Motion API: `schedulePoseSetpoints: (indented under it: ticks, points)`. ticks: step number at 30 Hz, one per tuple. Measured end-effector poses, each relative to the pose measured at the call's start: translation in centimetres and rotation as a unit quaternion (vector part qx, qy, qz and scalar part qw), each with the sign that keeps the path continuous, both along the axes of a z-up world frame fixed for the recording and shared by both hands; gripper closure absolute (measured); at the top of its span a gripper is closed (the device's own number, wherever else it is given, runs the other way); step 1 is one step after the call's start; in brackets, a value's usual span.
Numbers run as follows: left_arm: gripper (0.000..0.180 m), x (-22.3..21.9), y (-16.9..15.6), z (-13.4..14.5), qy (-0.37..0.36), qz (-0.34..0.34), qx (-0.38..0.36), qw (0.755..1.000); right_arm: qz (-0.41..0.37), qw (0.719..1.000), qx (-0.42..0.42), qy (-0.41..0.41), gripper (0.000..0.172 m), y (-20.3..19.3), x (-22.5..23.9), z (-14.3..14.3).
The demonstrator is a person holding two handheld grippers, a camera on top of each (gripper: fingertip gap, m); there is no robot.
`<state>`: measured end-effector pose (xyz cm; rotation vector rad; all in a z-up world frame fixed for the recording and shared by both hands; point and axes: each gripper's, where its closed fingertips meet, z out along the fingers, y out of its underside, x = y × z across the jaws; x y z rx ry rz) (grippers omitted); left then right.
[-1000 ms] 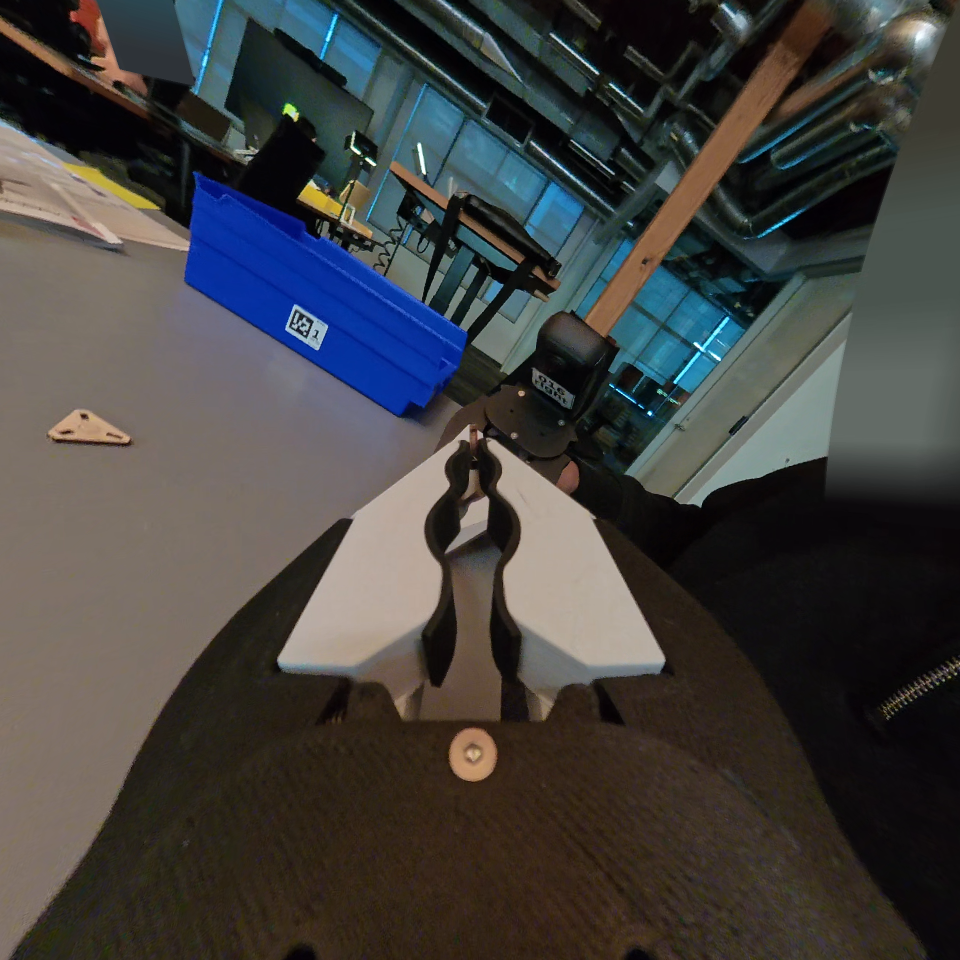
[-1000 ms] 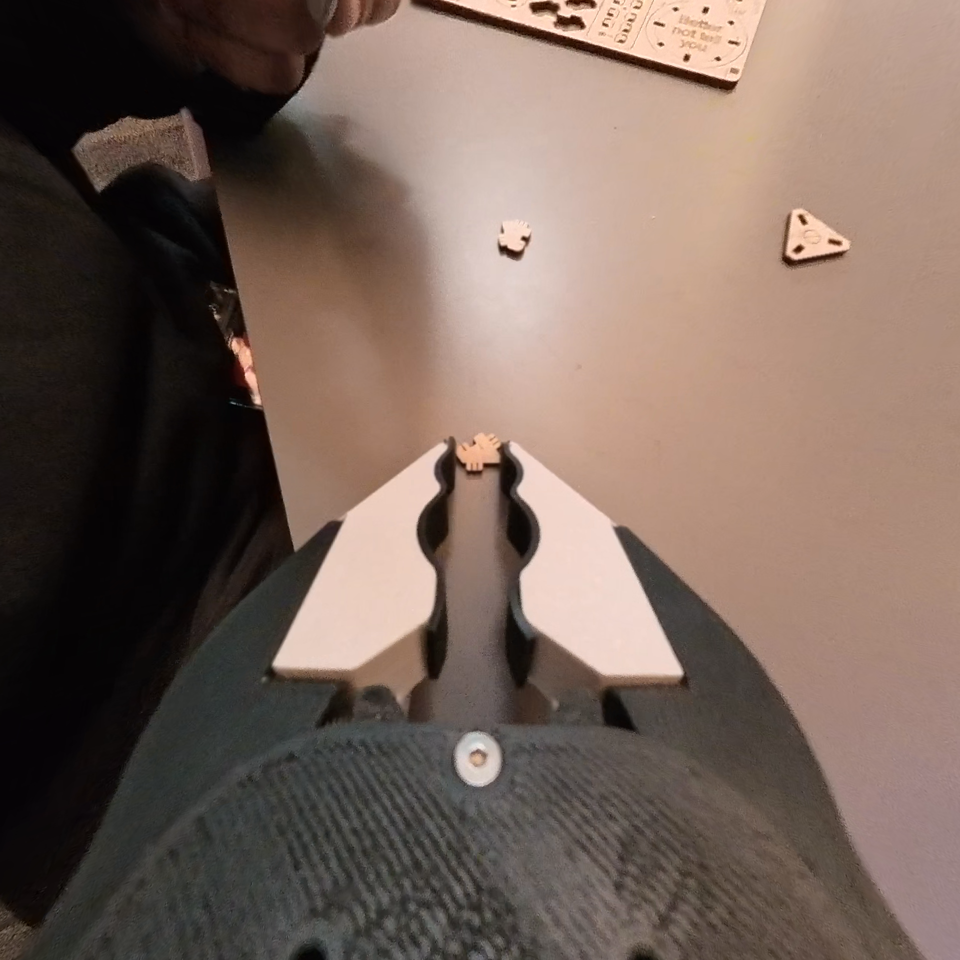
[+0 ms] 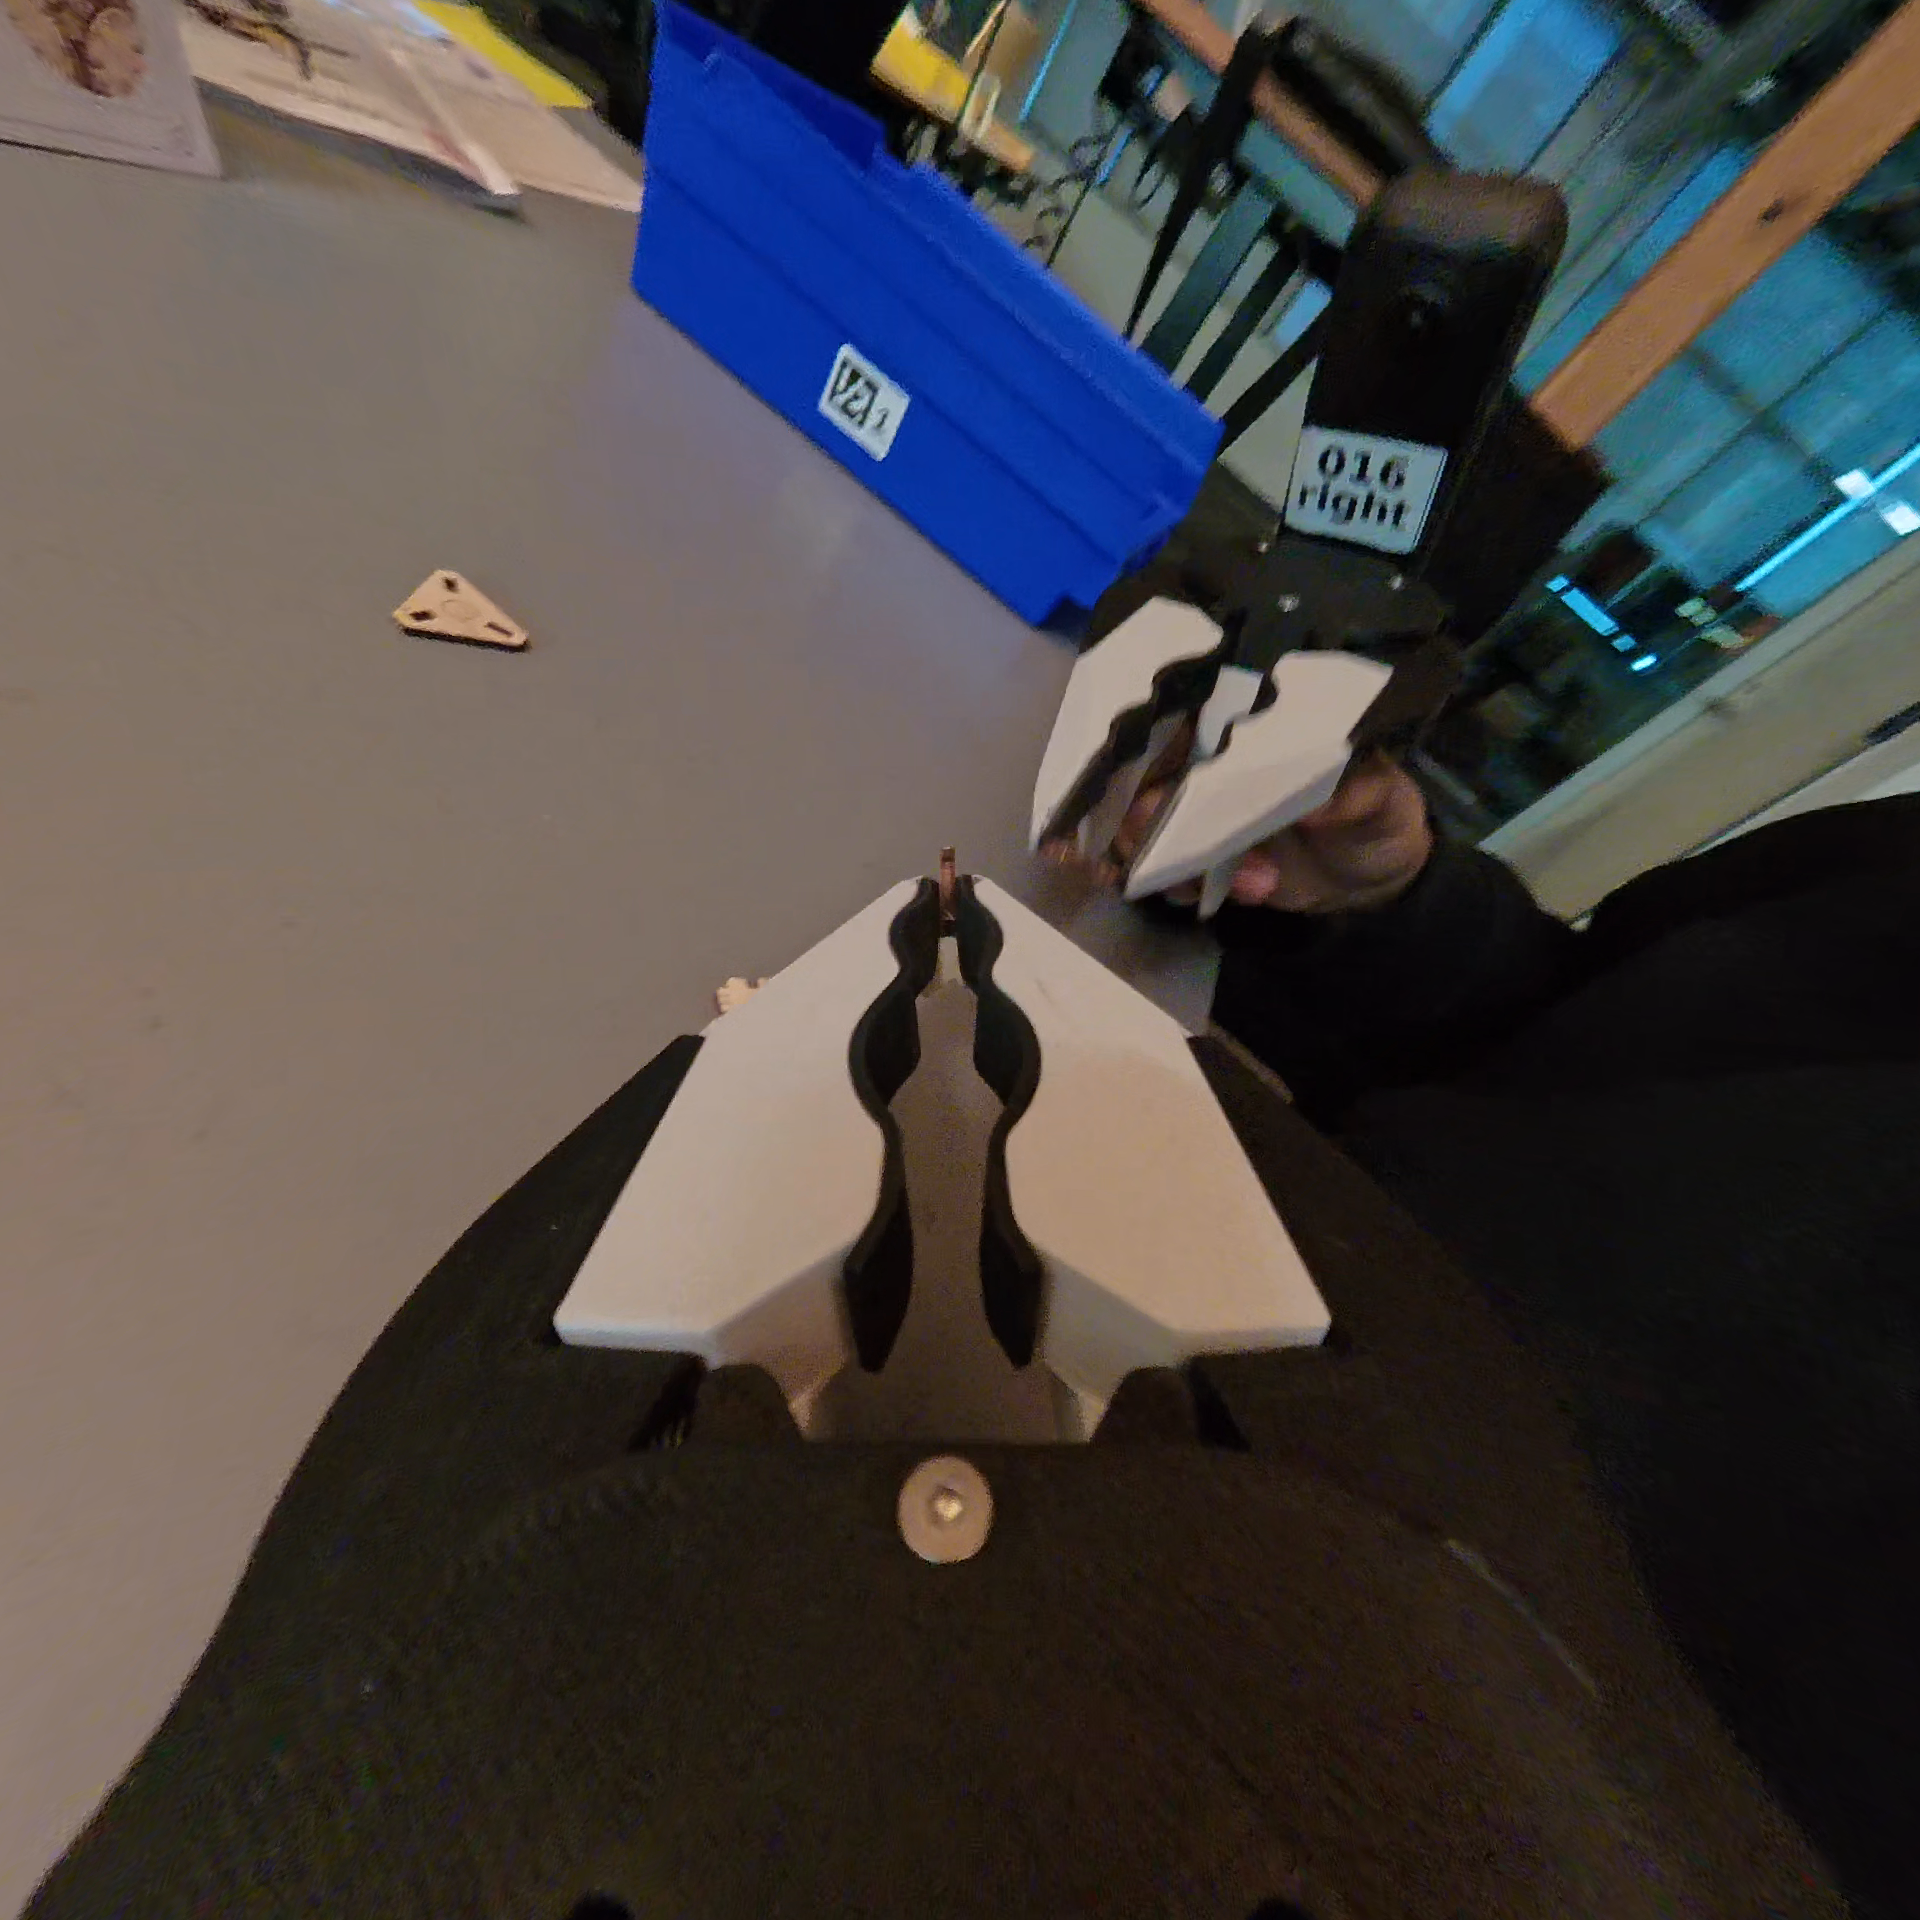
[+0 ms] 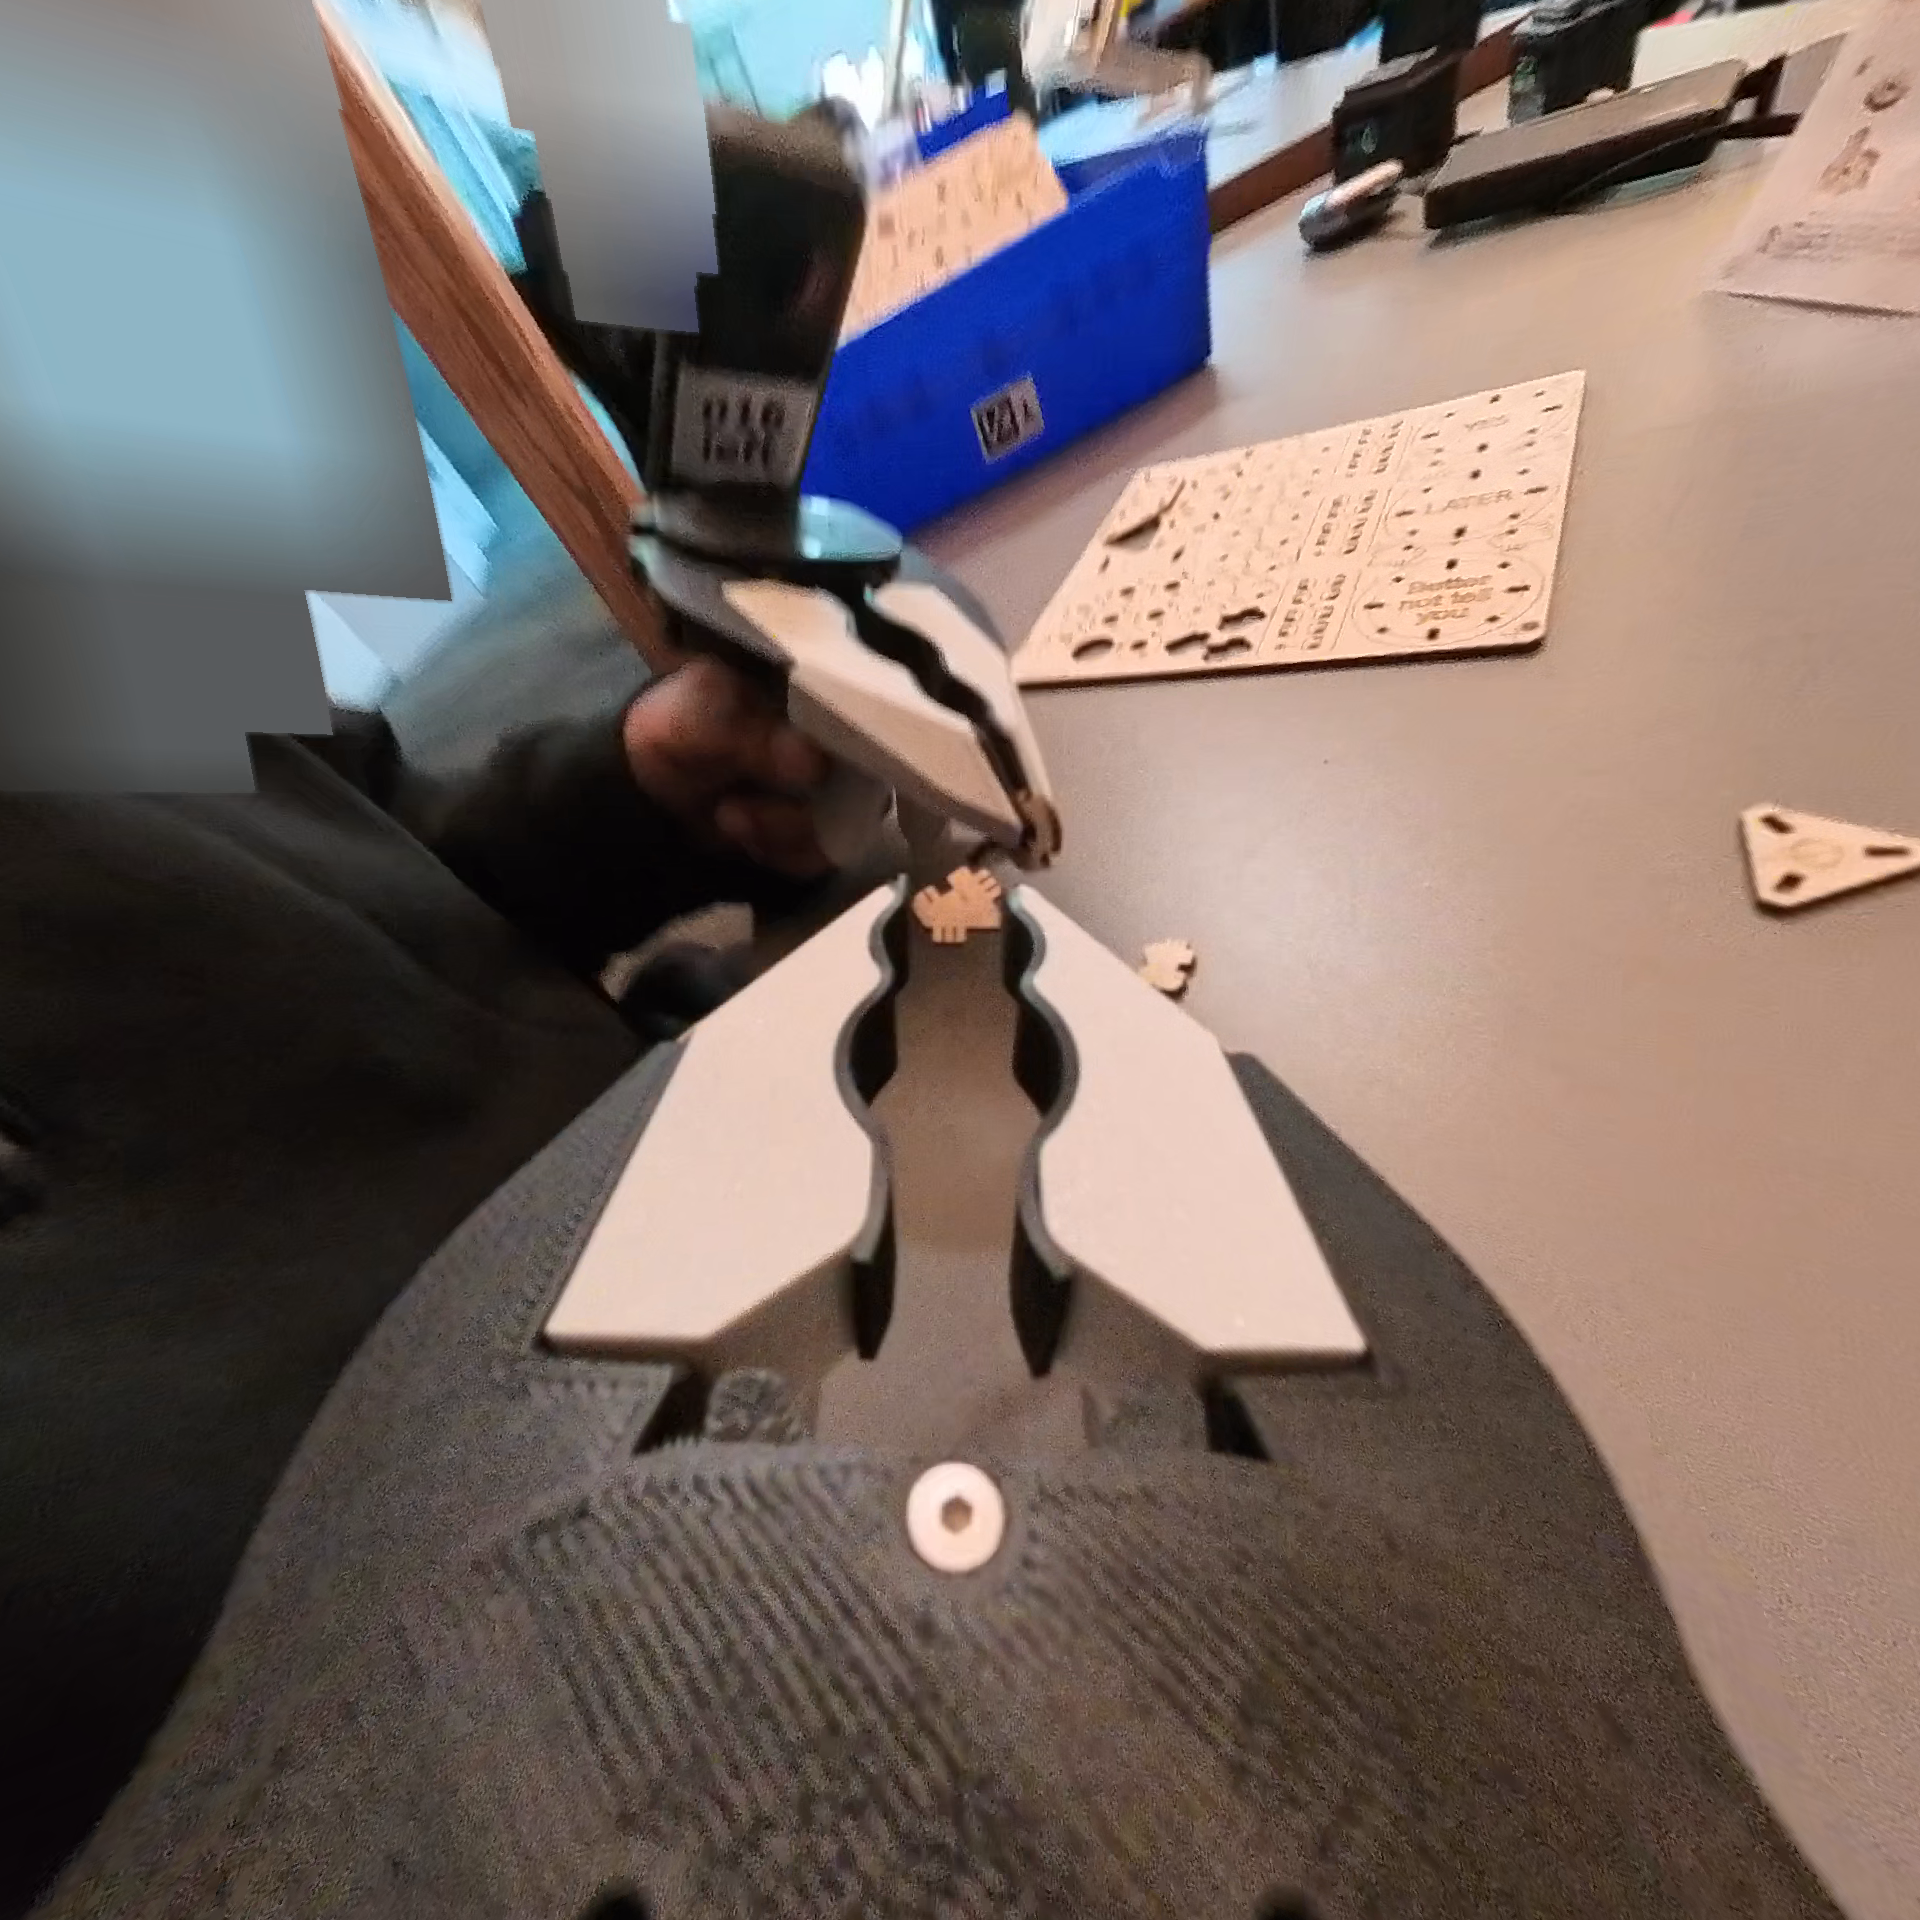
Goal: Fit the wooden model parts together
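Small wooden cutout, hand-shaped [image 4: 956, 906], sits flat across my right gripper [image 4: 956, 902] tips, both pads pressing its edges. It's up off the grey table [image 4: 1455, 935], near the table's front edge. Right is clamped on that piece.

Left gripper [image 3: 947, 896] is squeezed tight on a second thin wooden piece [image 3: 947, 878], held edge-on so only a sliver pokes out past the tips. From the right wrist view the same piece shows at the left gripper's tips [image 4: 1039, 826] as a small toothed cutout, dark-edged. The two held pieces are just beside each other, left's slightly above and ahead of right's; can't tell whether they touch.

Each gripper is held by a person's hand [image 3: 1340, 831] in a dark sleeve.

On the table:
- a third small cutout [image 4: 1169, 966] lying flat just beside my right finger, partly hidden behind the left finger in the left view [image 3: 740, 992]
- wooden triangle plate [image 4: 1823, 857] with slots, well off to the right, lying flat [image 3: 457, 613]
- laser-cut wooden sheet [image 4: 1351, 551] farther back, several shapes already punched out
- blue bin [image 3: 914, 343] at the far edge, white sticker on its side, wooden sheets standing in it
- printed paper sheets [image 3: 343, 83] at the far left corner
- dark devices [image 4: 1558, 156] at the far back, blurred
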<state>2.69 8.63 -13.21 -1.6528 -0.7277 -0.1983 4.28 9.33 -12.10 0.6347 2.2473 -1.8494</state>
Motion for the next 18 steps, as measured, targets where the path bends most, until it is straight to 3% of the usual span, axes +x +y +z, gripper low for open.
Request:
schedulePoseSetpoints:
  ticks: [7, 12, 16, 18]
  points:
    - [0.179, 1.0, 0.1, -4.9, 0.024, -0.016, -0.215, 0.976, -0.031, 0.996, -0.067, -0.055, 0.158, 1.6, -1.7, 0.9]
    - [0.18, 1.2, 0.9, -5.0, 0.044, -0.02, -0.23, 0.972, -0.041, 0.997, -0.052, -0.037, 0.158, 1.5, -1.7, 0.7]
    - [0.165, 1.2, 0.6, -5.1, 0.034, -0.017, -0.231, 0.972, -0.041, 0.997, -0.051, -0.031, 0.158, 1.5, -1.6, 0.8]
    - [0.161, 1.3, 0.6, -3.9, 0.041, -0.017, -0.204, 0.978, -0.041, 0.997, -0.055, -0.033, 0.158, 1.6, -1.6, 0.9]
